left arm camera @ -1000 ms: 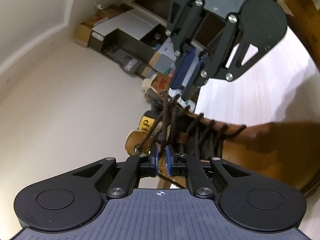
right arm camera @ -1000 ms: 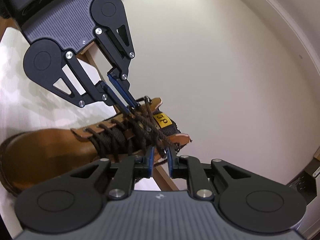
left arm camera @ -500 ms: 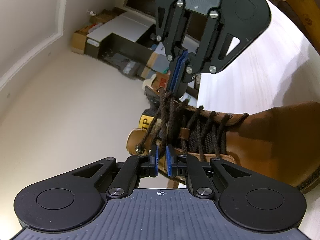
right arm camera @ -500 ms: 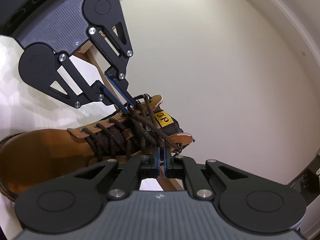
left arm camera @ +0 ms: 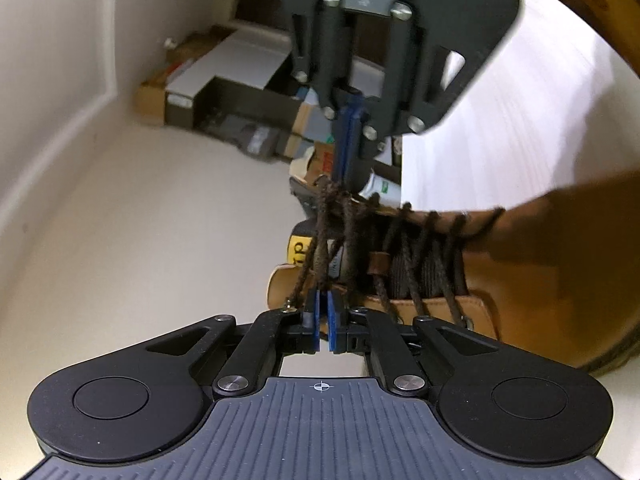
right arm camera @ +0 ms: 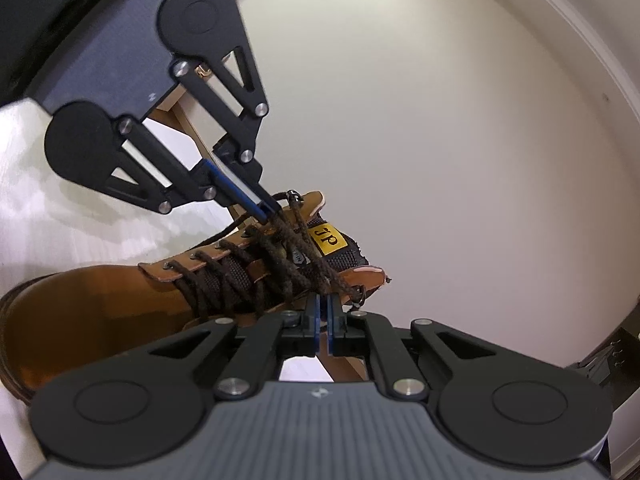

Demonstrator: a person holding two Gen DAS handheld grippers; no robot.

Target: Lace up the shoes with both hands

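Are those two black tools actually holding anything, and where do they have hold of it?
Each tool pinches the boot's brown lace: the left tool and the right tool each grip a strand near the top eyelets, one on each side of the ankle opening.

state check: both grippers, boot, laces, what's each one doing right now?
left gripper: shut on the lace, at one side of the boot collar
right gripper: shut on the lace, at the opposite side
lace: dark brown, threaded through the eyelets, crossed at the top, strands pinched by both grippers, not knotted
boot: tan leather, on its sole at the white table's edge
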